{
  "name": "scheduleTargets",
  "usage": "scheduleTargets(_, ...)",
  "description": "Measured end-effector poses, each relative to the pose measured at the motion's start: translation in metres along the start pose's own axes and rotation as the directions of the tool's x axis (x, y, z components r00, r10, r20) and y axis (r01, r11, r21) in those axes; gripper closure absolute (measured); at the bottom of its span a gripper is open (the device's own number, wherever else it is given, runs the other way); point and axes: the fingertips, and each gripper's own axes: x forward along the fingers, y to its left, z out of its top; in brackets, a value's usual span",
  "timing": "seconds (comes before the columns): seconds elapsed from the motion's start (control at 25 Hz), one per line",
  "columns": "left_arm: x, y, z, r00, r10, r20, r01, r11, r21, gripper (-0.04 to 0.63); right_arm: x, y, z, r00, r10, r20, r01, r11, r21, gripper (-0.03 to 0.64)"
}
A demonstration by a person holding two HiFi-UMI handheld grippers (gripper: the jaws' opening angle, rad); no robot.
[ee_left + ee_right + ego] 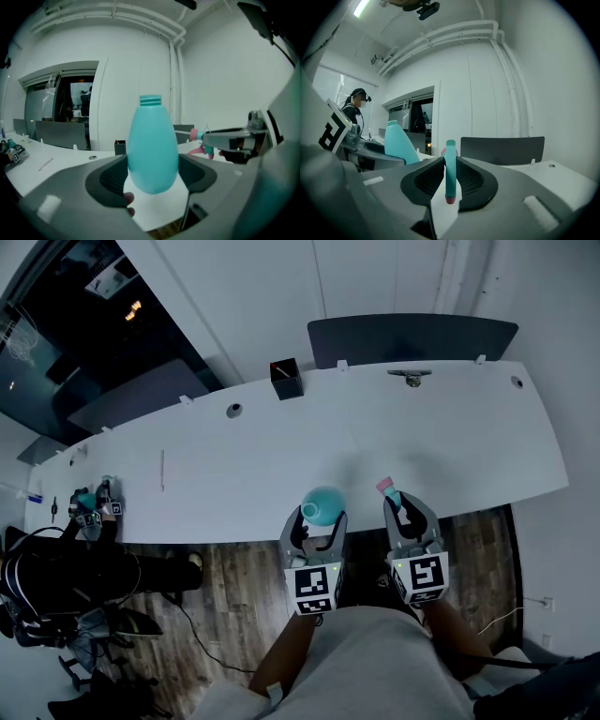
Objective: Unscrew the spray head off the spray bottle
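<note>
Teal spray bottle [323, 502] is seen from above in the head view, at the white surface's [281, 456] near edge, its base hidden by the left hand-held gripper [322, 519]. In the left gripper view it is clasped upright, bare threaded neck upward. In the right gripper view the spray head [450, 178] is clamped vertically by the right hand-held gripper [450, 164], pink end downward.

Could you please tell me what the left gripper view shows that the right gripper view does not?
Only the left gripper view: the left gripper shut on the body of the teal spray bottle, its threaded neck bare, and a small black box on the white table. Only the right gripper view: the right gripper shut on the spray head, and a person wearing headgear at far left. Both: the bottle and the spray head, apart from each other.
</note>
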Motion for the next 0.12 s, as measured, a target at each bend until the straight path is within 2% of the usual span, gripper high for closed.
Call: scheduleTargets(0.12, -0.0030, -0.0005, 0.0019, 1.000, -0.010, 0.012, 0.010, 1.000, 0.007, 0.262, -0.0015, 0.0037, 0.0011, 1.000, 0.001, 0.005, -0.001, 1.000, 0.002, 0.535)
